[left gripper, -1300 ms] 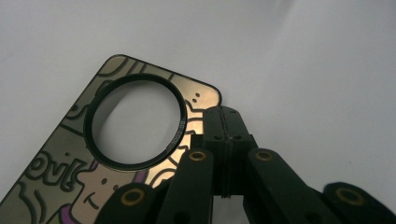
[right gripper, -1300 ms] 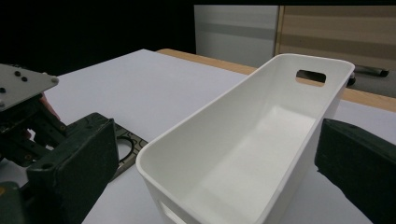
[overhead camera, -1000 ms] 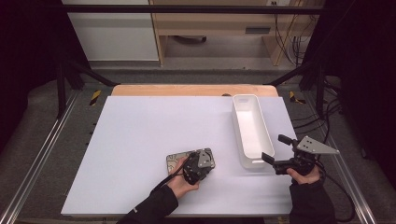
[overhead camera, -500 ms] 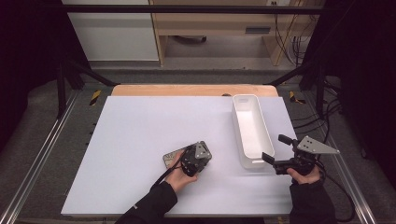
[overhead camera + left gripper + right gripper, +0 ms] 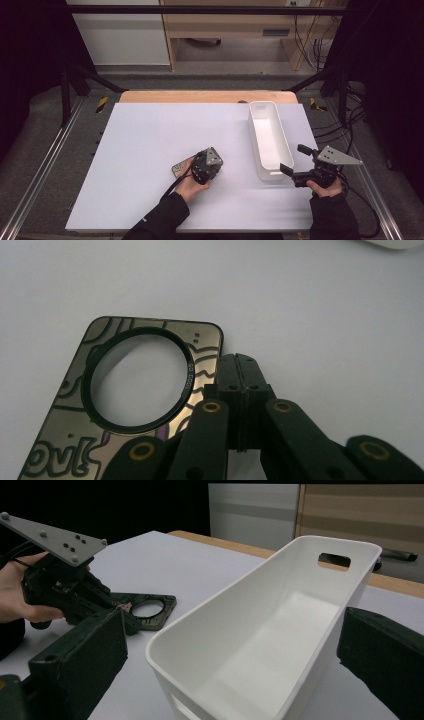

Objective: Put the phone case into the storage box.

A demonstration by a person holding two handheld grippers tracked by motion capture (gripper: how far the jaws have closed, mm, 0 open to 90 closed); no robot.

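— Where is the phone case (image 5: 125, 405) right now?

— It lies flat on the white table (image 5: 150, 135), toward the near side and a little left of the middle. It is a shiny, mirror-like plate with dark doodle lines and a big round hole ringed in black.

— And your left gripper (image 5: 239, 371)?

— I hold it right at the case's near right edge, tips low over the table. Its two black jaws are pressed together with nothing between them; in the left gripper view the tips sit just beside the ring, at the case's edge. I cannot tell whether they touch the case.

— What about the other hand?

— My right gripper (image 5: 296, 162) sits at the near right of the table, jaws spread wide. It points at the near end of the white bin (image 5: 270, 145), and in the right gripper view one jaw stands on each side of that end, neither pressing on it.

— Where does the bin stand?

— On the right part of the table, long side running near to far, well apart from the case. It has a handle slot in its far wall.
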